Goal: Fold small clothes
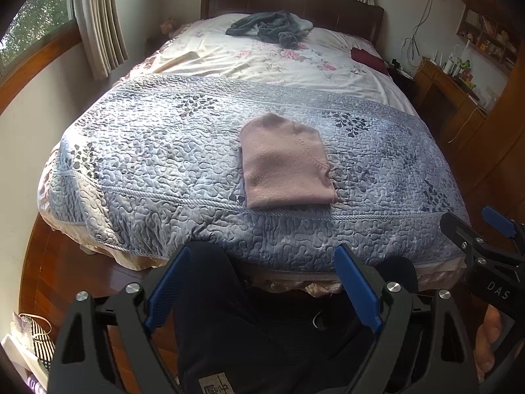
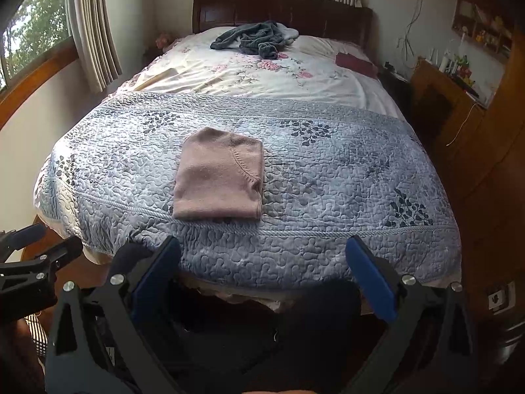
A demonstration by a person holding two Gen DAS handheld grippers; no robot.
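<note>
Bedroom, bed with blue-grey quilted coverlet (image 1: 157,164) over its near half, giving a flat working surface. Pink knit garment (image 1: 285,161) lies folded into a compact rectangle near the coverlet's near edge, within reach. Left gripper (image 1: 262,282) and right gripper (image 2: 262,272) hang short of the bed, jaws spread, empty. Judgement: fold appears complete. Grey clothing heap (image 1: 265,28) sits far, by the headboard.

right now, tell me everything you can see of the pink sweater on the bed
The pink sweater is a dusty pink, soft-looking knit, folded into a neat rectangle with a curved seam showing on top. It lies flat on the blue quilt near the foot of the bed. Only the quilt touches it; both grippers are held back, open.
</note>
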